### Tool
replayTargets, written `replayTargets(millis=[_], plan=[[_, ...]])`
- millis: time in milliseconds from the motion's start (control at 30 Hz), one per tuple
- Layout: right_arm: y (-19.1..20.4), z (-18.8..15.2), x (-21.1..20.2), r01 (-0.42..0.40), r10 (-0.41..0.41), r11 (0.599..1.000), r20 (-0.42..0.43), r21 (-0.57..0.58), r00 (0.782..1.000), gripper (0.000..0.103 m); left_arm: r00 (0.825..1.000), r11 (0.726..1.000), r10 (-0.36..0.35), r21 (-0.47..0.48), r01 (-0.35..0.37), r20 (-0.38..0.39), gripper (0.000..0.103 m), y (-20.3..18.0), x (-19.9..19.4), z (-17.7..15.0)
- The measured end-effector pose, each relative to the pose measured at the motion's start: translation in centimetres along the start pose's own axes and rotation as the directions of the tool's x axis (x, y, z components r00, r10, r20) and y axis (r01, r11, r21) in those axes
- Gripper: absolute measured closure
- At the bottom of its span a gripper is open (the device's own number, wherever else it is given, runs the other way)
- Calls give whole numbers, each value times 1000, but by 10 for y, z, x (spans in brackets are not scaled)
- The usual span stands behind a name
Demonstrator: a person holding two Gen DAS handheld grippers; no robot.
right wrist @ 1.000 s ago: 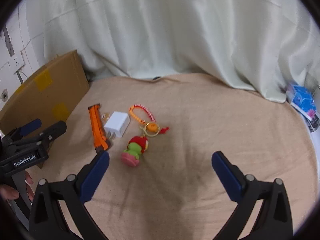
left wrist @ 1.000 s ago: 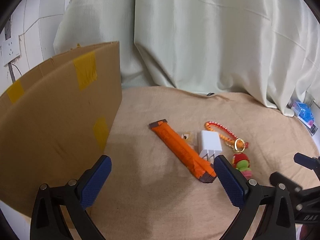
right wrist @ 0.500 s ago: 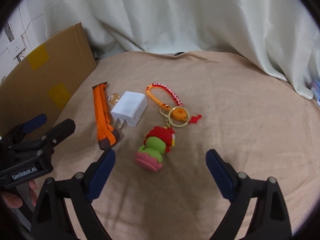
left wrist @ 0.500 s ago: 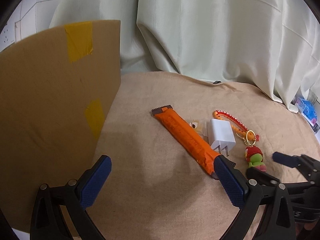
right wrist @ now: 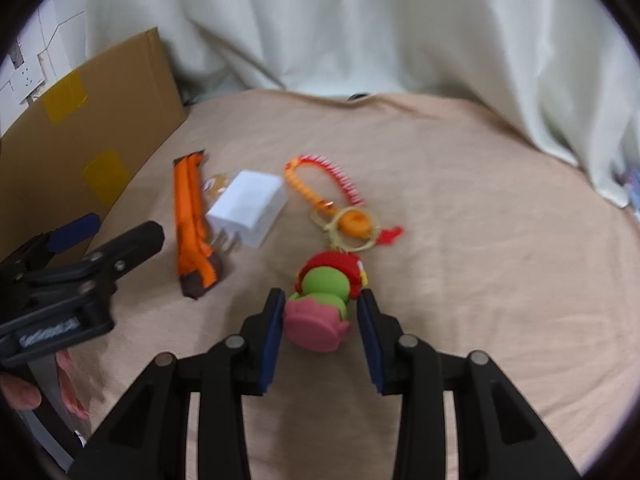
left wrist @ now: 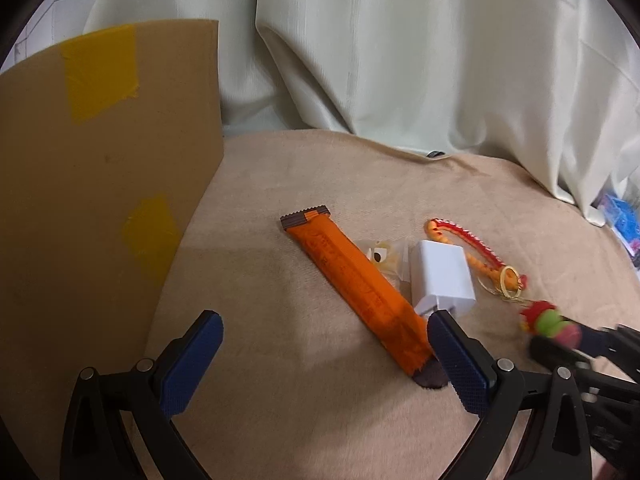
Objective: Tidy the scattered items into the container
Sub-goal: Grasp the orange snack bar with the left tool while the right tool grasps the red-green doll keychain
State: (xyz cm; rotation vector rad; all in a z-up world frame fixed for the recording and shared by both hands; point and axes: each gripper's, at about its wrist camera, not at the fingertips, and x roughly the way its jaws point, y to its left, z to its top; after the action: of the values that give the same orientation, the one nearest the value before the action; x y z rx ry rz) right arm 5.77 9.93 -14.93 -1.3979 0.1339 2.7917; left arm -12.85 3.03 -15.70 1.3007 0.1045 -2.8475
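A keychain toy [right wrist: 325, 300] with a green body, red cap and pink base lies on the beige cloth, joined to an orange-red strap [right wrist: 320, 184]. My right gripper [right wrist: 322, 328] has its jaws close around the toy's pink base; the left pad touches it, the right pad stands just off it. An orange snack bar [left wrist: 360, 292], a small clear packet [left wrist: 384, 258] and a white charger [left wrist: 440, 276] lie beside it. My left gripper [left wrist: 326, 360] is open and empty, its right pad by the bar's near end. The cardboard box [left wrist: 92, 216] stands at left.
A pale curtain [left wrist: 400, 60] hangs behind the cloth-covered table [right wrist: 480, 240]. A blue packet [left wrist: 620, 220] lies at the far right edge. The box wall also shows in the right wrist view [right wrist: 92, 144].
My right gripper has moved forward onto the toy and its jaws have narrowed around the pink base. My left gripper has moved closer to the snack bar and stays open.
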Motion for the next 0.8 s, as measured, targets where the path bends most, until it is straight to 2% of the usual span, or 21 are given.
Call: replayTargets(millis=[67, 100, 133, 233, 300, 500, 733, 800], plan=[[-6, 0, -6, 6, -6, 1000, 8, 12, 1000, 63, 999, 999, 32, -35, -33, -15, 0, 3, 6, 2], [-8, 0, -9, 14, -14, 1000, 12, 13, 1000, 69, 999, 998, 23, -51, -25, -26, 0, 4, 9, 3], [-9, 0, -13, 22, -22, 1000, 18, 11, 1000, 70, 999, 998, 12, -60, -14, -33, 0, 5, 11, 3], [-13, 1, -17, 23, -23, 1000, 18, 10, 1000, 70, 998, 997, -22, -80, 17, -56, 0, 5, 19, 4], [-13, -1, -18, 20, -20, 1000, 12, 4, 1000, 70, 998, 996, -14, -84, 9, -64, 0, 3, 21, 5], [-15, -5, -15, 21, -21, 1000, 1, 2, 1000, 70, 995, 997, 58, -55, -62, -79, 0, -1, 21, 3], [-23, -10, -10, 37, -36, 999, -14, 20, 999, 67, 993, 995, 93, -20, -94, -70, 0, 18, 13, -5], [-25, -11, -9, 32, -31, 999, -16, 25, 999, 65, 995, 997, 72, 1, -72, -75, 0, 19, 14, -8]])
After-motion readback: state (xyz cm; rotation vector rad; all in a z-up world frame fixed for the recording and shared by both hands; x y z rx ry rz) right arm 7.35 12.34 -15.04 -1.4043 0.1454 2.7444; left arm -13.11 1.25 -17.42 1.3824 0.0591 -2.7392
